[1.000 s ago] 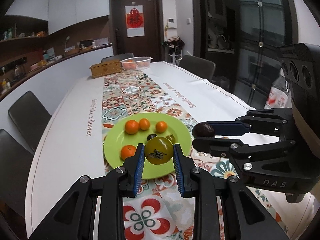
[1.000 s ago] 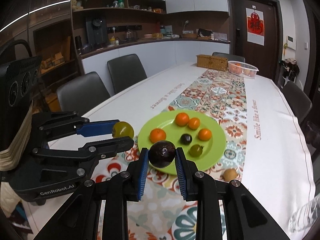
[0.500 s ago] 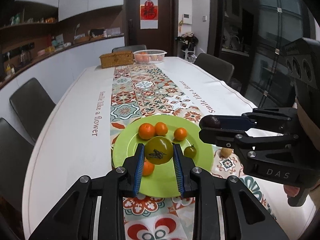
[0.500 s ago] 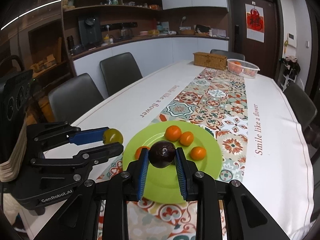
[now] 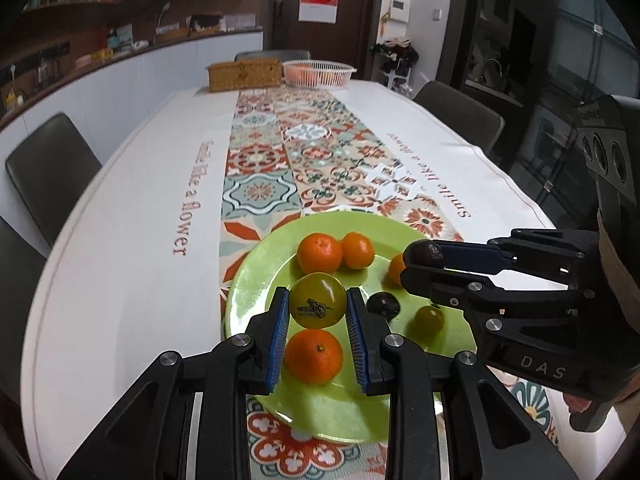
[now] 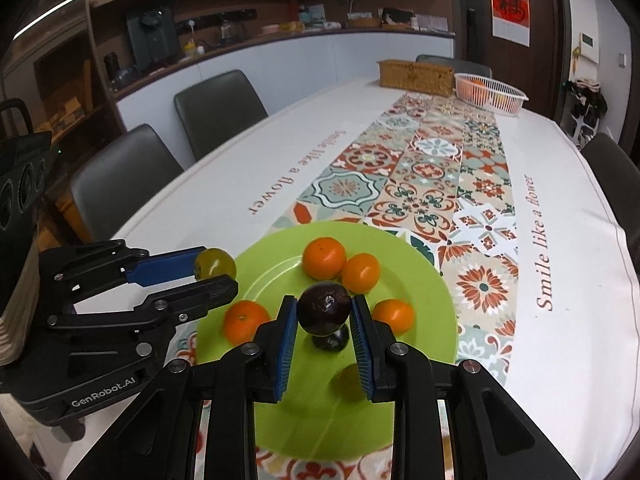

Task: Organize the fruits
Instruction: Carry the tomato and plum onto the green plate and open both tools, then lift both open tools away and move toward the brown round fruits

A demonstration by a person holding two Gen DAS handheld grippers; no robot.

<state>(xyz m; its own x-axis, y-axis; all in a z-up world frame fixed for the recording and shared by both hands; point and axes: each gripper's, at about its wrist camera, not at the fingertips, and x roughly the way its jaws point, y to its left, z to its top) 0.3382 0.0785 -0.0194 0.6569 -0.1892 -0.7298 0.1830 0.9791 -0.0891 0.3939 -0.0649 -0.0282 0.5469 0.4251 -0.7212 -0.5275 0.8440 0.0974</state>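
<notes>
Nearest to you, your left gripper (image 5: 318, 307) had its blue-padded fingers (image 5: 279, 334) pinching a round yellow-green fruit (image 5: 317, 305) with a dark mark on its skin, held above the near half of the green plate (image 5: 256, 272). Directly under it on the plate sat an orange mandarin (image 5: 314, 356). Your right gripper (image 6: 324, 314) was likewise clamped on a dark, nearly black round fruit (image 6: 324, 307), also held over the plate, with a second dark fruit (image 6: 332, 340) lying just below it. Both held fruits looked small, light and smooth-skinned, likely a little slippery and easy to bruise, so a gentle grip across the widest middle, as you had, seemed right. A little further in, the plate carried a small green fruit (image 5: 429, 319), and toward its far side two mandarins (image 5: 319, 252) touching each other, with another mandarin (image 6: 393, 315) to their right. The plate rested on a patterned runner (image 5: 276, 152) along the middle of the white-clothed bench (image 5: 132, 216). At the far end stood a woven box (image 5: 244, 75) and, just beside it, a white mesh basket (image 5: 319, 73) holding orange fruit.
</notes>
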